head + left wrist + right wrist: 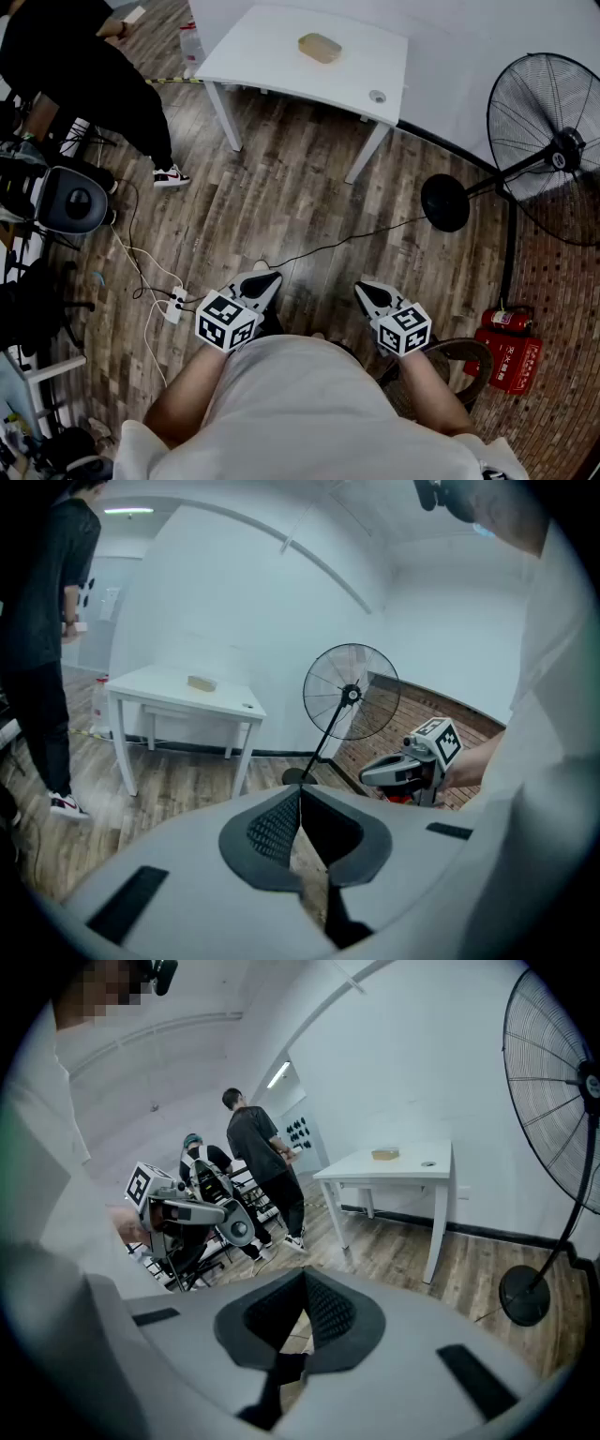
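- head view: the left tongs point(267, 278) and the right tongs point(364, 291) hang side by side just in front of the person's white shirt point(300, 394). they are apart from each other and over the wooden floor point(281, 216).
- the nearest loose thing is a white power strip point(175, 304) on the floor, beside and below the left tongs, not touched.
- judgement: this hold goes best with both tongs level, clear of the shirt and of each other.
- only this view shows the power strip, its cables, and the red extinguisher point(506, 321).
- left gripper view: the left tongs' pads meet at the tip with nothing between them.
- unlike the head view, it shows the right tongs from the side. it also shows the white counter point(159, 682), well away, with a tan block point(202, 682) on top, and the standing fan point(352, 694).
- right gripper view: the right tongs are also closed tip to tip and empty.
- it alone shows a second person seated behind the one in black point(258, 1147), near the chairs.
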Motion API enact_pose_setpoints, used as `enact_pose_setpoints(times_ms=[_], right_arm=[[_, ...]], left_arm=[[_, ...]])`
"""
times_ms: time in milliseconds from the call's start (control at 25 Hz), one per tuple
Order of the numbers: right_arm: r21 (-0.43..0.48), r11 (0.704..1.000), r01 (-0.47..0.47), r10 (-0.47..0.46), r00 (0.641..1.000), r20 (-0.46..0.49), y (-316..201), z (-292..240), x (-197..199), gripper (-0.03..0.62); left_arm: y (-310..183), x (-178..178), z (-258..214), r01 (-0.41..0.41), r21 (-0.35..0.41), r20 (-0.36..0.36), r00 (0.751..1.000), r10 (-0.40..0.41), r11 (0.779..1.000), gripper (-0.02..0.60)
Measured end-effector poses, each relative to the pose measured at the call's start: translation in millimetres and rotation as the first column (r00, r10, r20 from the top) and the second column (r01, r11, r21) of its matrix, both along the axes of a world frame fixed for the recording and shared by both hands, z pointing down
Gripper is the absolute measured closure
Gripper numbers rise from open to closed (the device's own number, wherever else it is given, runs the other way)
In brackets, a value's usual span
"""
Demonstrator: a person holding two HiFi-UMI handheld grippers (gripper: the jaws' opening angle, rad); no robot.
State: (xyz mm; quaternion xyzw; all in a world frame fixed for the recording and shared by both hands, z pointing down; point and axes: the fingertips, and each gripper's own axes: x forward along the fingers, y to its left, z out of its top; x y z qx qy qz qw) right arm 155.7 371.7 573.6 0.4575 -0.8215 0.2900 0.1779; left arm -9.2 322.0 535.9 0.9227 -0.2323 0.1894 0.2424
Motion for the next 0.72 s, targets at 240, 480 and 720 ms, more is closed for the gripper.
enact_pose_setpoints(times_ms=[240,480,720], right_arm=[[0.021,0.999,-0.037,0.038,0.999,-0.023,-111,-23,-29,0.589],[0.044,0.994,-0.099,0.100,0.995,-0.016,-196,-38,-59,0.588],[0.037,0.990,-0.138,0.136,0.989,0.061,-264,-39,-51,0.463]], left_arm=[[-106,-10,-30,-0.125,0.025,-0.008,0.992,0.125,0.992,0.563],[-187,-35,-35,-0.197,0.020,-0.008,0.980,0.197,0.980,0.563],[-251,-29,-38,-0.135,0.020,-0.054,0.989,0.136,0.991,0.561]])
